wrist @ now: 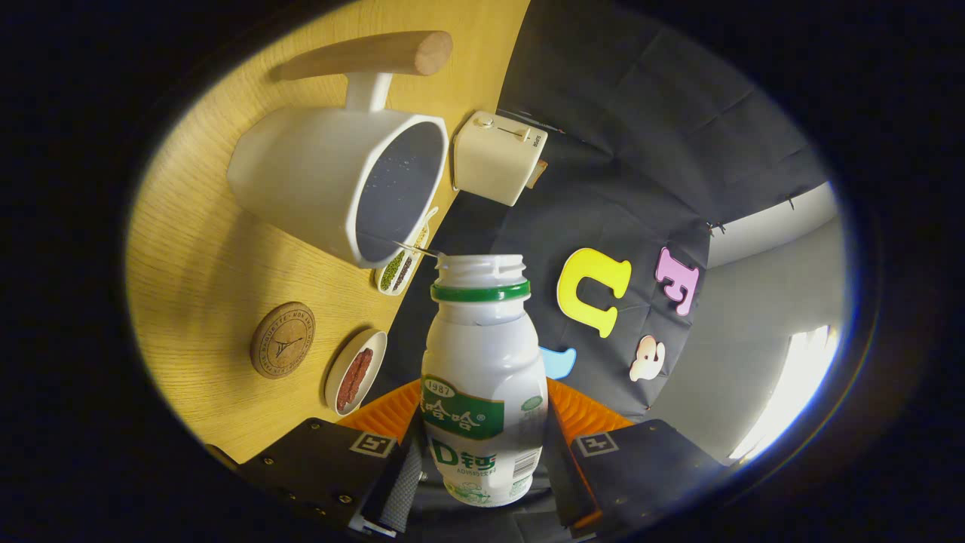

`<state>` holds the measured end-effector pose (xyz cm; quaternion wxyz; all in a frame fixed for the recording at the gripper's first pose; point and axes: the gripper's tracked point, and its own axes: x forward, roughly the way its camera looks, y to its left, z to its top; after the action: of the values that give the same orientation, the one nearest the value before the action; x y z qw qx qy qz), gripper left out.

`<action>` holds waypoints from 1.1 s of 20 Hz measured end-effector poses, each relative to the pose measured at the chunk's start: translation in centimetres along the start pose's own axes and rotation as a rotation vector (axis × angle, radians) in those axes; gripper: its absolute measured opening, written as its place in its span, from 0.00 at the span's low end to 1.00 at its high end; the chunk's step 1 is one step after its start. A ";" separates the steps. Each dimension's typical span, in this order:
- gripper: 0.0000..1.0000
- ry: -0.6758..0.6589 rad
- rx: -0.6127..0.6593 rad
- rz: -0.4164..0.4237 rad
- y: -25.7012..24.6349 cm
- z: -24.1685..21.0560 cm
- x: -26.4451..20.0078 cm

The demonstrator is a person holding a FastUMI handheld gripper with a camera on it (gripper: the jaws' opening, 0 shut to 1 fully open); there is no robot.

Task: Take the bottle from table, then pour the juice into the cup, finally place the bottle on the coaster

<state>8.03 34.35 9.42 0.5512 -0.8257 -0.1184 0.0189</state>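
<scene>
While both fingers of the gripper [482, 452] clamp the white plastic bottle [482, 377], its open mouth points at the white cup [332, 181]. A round cork coaster [283, 339] lies on the wooden table [196, 256] near its edge.

bottle [482, 392]: white, green neck band, green label | cup [332, 181]: white, dark inside, wooden handle | coaster [283, 339]: brown cork | table [203, 271]: yellow woodgrain

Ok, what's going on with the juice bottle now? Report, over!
Gripper shut on bottle, tipped toward cup. Bottle mouth open, just off the cup's rim; no juice stream visible. Coaster bare beside the cup. Nothing in the way.
</scene>
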 end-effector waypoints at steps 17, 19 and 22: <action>0.71 -0.009 0.017 0.016 0.7 0.9 -0.2; 0.71 -0.012 0.041 0.026 0.9 1.0 -0.2; 0.71 -0.016 0.083 0.048 1.7 1.2 -0.1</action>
<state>8.00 34.79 7.40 0.5835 -0.8045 -0.1018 0.0436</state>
